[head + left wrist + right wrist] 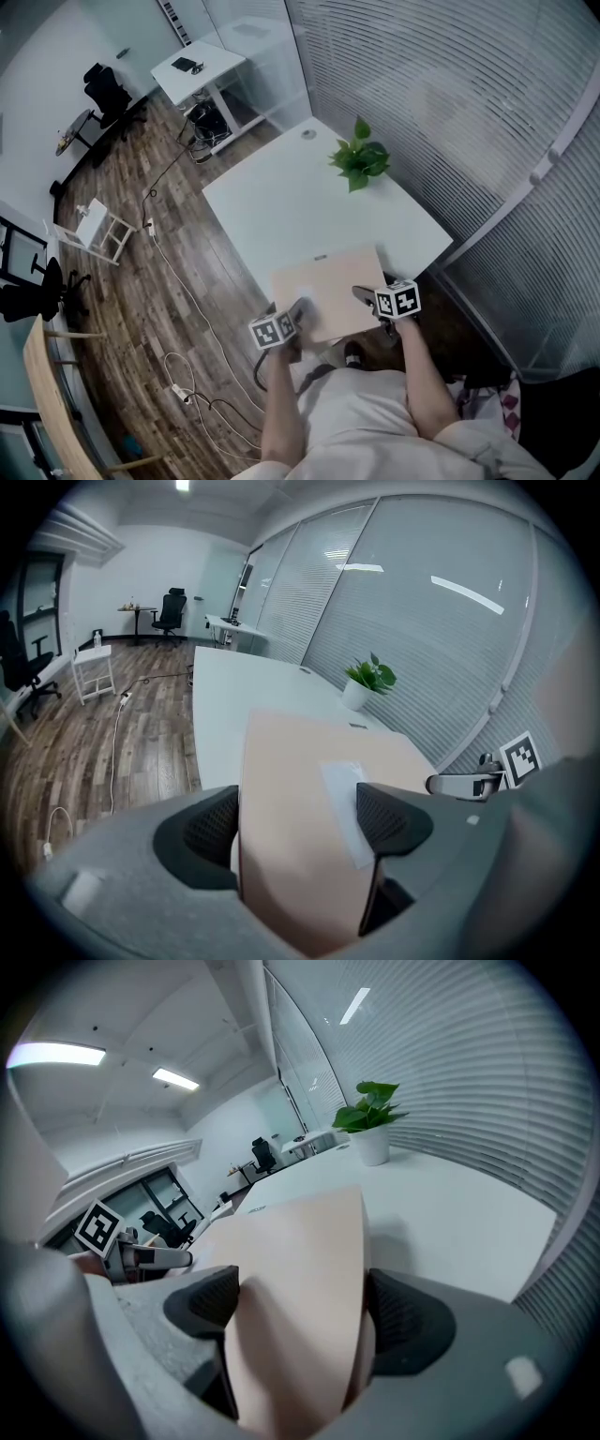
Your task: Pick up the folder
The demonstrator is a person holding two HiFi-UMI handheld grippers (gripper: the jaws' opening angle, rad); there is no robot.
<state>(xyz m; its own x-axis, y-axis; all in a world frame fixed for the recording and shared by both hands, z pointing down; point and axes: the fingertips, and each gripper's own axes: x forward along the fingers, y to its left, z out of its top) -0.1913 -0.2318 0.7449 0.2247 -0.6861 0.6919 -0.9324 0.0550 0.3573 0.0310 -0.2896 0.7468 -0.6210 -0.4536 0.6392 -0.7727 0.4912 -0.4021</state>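
A beige folder (328, 286) lies over the near edge of the white table (281, 206), and I hold it at its two near corners. My left gripper (300, 311) is shut on its left corner and my right gripper (364, 296) on its right corner. In the left gripper view the folder (300, 789), with a pale label (345, 794), fills the gap between the jaws of the left gripper (300, 825). In the right gripper view the folder (300, 1269) bows between the jaws of the right gripper (300, 1305), its far edge shadowing the table (441, 1204).
A potted green plant (360, 159) stands at the table's far right corner. Blinds behind glass (450, 103) close off the right side. Cables (178, 281) trail over the wooden floor to the left, with a second desk (197, 67) and office chairs (105, 89) beyond.
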